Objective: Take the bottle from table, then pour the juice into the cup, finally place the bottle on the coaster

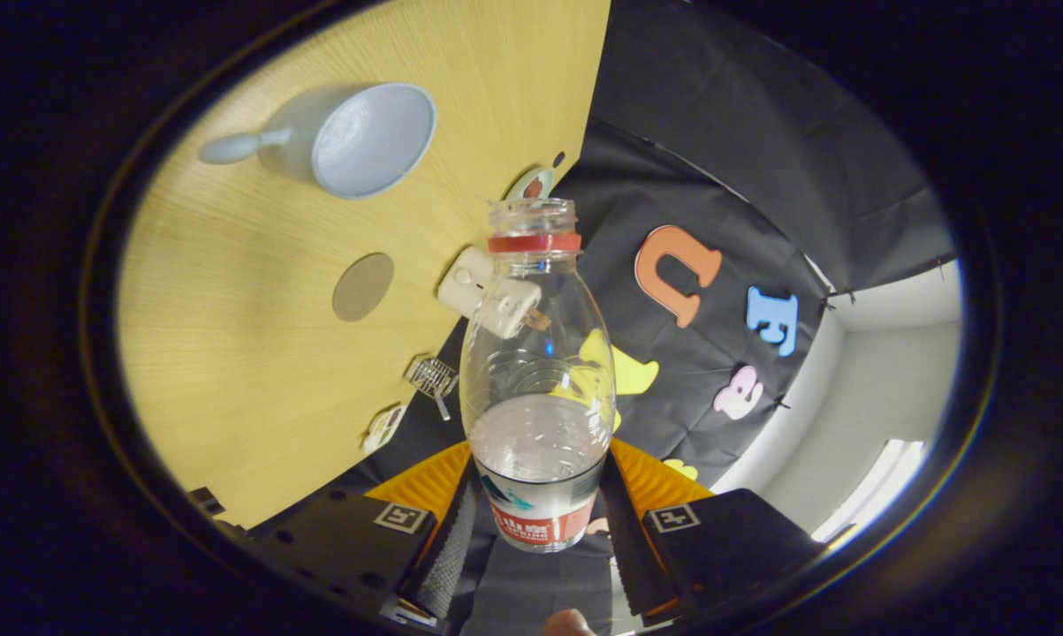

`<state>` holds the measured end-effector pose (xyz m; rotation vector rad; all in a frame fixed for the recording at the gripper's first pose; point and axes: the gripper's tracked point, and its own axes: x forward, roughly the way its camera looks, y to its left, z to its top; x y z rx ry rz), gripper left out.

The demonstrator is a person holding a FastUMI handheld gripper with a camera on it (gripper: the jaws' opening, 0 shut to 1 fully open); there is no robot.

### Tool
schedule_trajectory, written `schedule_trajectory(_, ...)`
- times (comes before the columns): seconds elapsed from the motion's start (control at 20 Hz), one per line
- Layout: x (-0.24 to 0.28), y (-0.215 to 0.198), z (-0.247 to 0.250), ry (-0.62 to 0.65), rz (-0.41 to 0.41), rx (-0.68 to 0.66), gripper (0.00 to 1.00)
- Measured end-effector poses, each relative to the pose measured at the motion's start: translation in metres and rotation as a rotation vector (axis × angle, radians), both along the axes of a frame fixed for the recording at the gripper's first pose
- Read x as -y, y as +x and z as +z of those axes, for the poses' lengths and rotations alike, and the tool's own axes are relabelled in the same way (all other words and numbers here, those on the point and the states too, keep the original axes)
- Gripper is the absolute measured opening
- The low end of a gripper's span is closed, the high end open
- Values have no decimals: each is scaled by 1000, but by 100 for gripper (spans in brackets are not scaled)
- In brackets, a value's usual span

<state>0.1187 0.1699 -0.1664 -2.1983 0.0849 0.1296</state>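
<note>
1. The gripper [538, 521] has the bottle [535, 380] pinched between its two fingers, one pressing on each side of the lower, labelled part.
2. A fingertip [569, 624] of the person holding the tool shows just behind the fingers.
3. The bottle is clear plastic with no cap on it and a red ring [534, 242] under the open mouth. Clear liquid [538, 437] fills roughly its lower part; the upper body looks empty.
4. The whole view is rolled over, so the table [231, 353] runs up one side of the bottle and the booth's black wall [725, 177] up the other. The bottle points along the fingers, held up off the table.
5. Just past the bottle's shoulder, at the table's edge, sits a small white boxy thing [487, 296]; I can't make out what it is.
6. Near it, closer to the fingers, are a small wire piece [431, 377] and a small white tag [383, 427], both too small to tell.
7. Further in on the wood lies the coaster [363, 286], a flat brown disc, bare, well apart from the bottle.
8. Beyond the coaster stands the cup [368, 137], pale grey with a stubby handle [231, 147]. From here its inside looks empty.
9. A small round sticker [532, 184] sits at the table's edge beyond the bottle's mouth.
</note>
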Motion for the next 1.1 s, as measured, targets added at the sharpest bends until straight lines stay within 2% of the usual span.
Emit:
schedule_trajectory(0.3,0,-2,5,22,-2,3,76)
schedule_trajectory(0.6,18,-3,-5,220,-57,-58,76)
schedule_trajectory(0.85,31,-13,-12,505,-136,-154,76)
schedule_trajectory(1.1,38,-31,-15,858,-188,-273,77)
